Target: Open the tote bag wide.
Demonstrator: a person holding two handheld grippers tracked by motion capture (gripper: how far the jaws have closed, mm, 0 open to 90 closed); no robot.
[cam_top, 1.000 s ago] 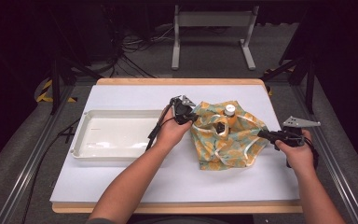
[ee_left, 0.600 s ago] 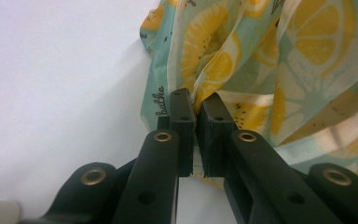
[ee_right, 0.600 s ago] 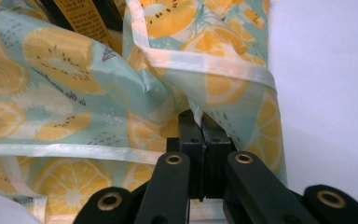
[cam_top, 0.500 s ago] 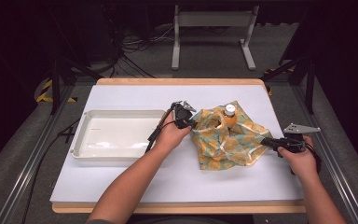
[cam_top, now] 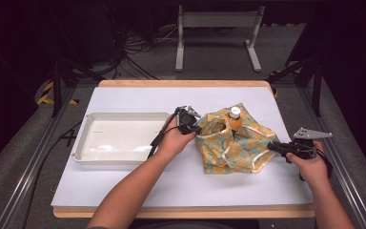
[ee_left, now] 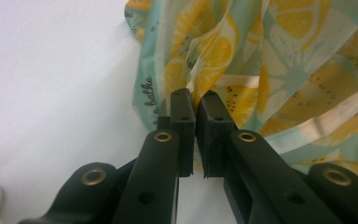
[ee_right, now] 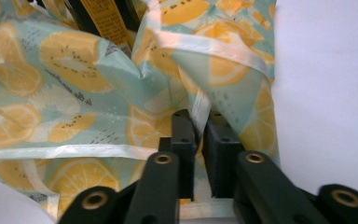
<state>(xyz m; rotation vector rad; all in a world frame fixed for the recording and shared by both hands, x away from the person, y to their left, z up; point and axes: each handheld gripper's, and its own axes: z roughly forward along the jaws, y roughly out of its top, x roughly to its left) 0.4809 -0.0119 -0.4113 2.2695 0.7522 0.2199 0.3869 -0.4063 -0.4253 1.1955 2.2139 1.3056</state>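
Presently: lemon-print bag [cam_top: 233, 145], centre-right of the high view, slumped around an upright bottle [cam_top: 235, 119]. Thin, limp, probably slippery film; best taken at the taped hems. Left gripper [ee_left: 195, 100] clamps its left edge. Right gripper [ee_right: 200, 119], jaws just easing apart, has a hem strip between them, apparently unpinched.

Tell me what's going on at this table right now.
A person is working a lemon-print bag with a gripper in each hand. The left gripper is shut on the bag's left edge. The right gripper has the bag's right edge between its fingers, and its jaws have just been opening, so that grip looks to be loosening. A bottle with a white cap stands upright inside the bag. A white tray sits to the left on the table.
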